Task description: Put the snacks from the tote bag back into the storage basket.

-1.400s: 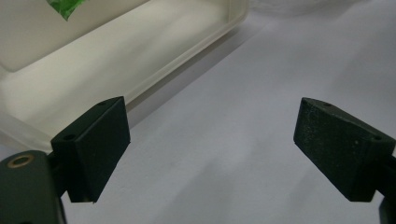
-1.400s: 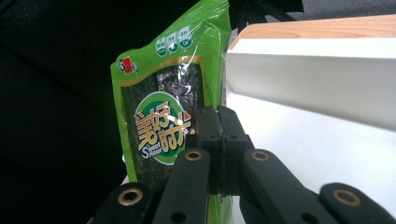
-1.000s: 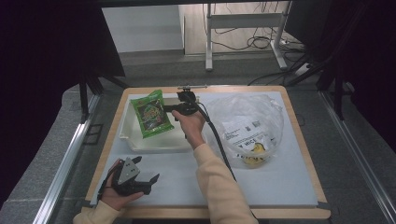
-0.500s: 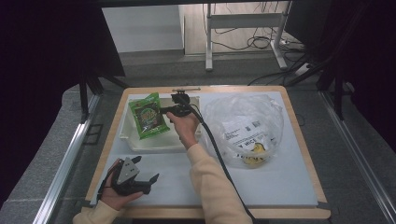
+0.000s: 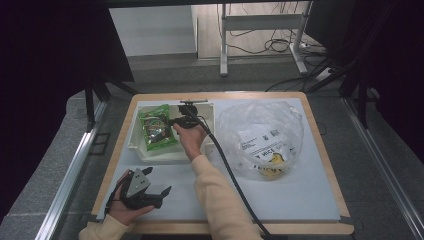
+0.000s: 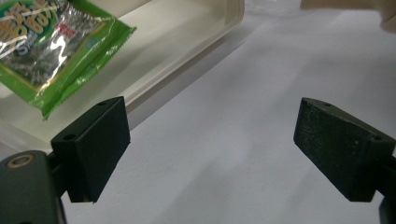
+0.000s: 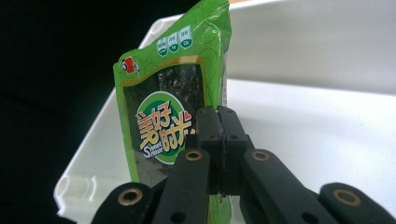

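Nearest the person, the left tool (image 5: 159,193) rested in the left hand (image 5: 125,210) at about seven o'clock on the table (image 5: 300,200), its grey plate hiding most of the body from above. In the left gripper view its two black jaws stood wide apart over bare white table, holding and touching nothing; the tray's near wall and part of the packet were cut off by the top left edge there.

Farther out, toward eleven o'clock, one white tray (image 5: 135,140) sat on the table. One green snack packet (image 5: 156,129) lay in it, at its left part. The right tool (image 5: 172,121) reached over the tray from the right hand (image 5: 190,137), meeting the packet's right edge. In the right gripper view the jaws were pressed together on the snack packet (image 7: 168,112), clamped at the right edge of its printed face; the lower end of the packet was hidden behind the tool's arms, and whether the packet was lifted clear of the tray floor could not be told.

At two to three o'clock lay one clear plastic bag (image 5: 260,135), well apart from the tray. Through its crumpled film a white printed label and something yellow showed; the yellow contents were hard to make out and could not be counted.
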A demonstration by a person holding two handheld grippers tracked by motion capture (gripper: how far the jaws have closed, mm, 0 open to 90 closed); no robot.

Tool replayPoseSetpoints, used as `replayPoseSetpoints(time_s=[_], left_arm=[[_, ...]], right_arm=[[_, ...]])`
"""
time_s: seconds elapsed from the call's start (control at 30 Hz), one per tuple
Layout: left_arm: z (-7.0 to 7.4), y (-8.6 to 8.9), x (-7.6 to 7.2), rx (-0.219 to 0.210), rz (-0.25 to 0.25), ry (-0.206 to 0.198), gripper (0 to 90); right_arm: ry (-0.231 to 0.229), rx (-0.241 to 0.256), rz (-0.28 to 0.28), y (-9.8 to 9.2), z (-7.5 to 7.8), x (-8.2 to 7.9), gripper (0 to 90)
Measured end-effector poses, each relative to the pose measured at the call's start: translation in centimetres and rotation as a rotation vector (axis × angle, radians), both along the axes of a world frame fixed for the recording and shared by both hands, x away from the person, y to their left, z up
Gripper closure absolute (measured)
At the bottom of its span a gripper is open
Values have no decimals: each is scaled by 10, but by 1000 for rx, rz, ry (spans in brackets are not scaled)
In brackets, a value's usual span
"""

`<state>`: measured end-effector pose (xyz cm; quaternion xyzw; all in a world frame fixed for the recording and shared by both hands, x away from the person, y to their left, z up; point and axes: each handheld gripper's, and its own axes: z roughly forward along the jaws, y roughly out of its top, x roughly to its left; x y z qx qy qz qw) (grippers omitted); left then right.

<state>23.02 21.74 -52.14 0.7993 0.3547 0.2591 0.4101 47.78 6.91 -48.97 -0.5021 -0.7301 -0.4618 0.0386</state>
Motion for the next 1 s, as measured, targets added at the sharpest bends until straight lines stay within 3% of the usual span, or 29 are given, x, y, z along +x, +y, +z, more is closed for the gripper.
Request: replayPoseSetpoints(time_s=[0.33,0.47,0.57,0.8,1.0], left_arm=[[1,1,0,-3,-1,-2,106],[1,1,0,-3,0,-1,106],[0,0,0,-1,-1,-1,106],[0,1,0,2,3,-2,106],[0,1,0,4,3,-3,106]], right_arm=[[3,-94,-23,11,-13,-2,875],[0,-116,-8,13,-12,-4,679],[-2,-120,8,13,-10,-5,581],[-47,-126,58,11,4,-11,499],[-89,-142,62,5,13,-15,463]])
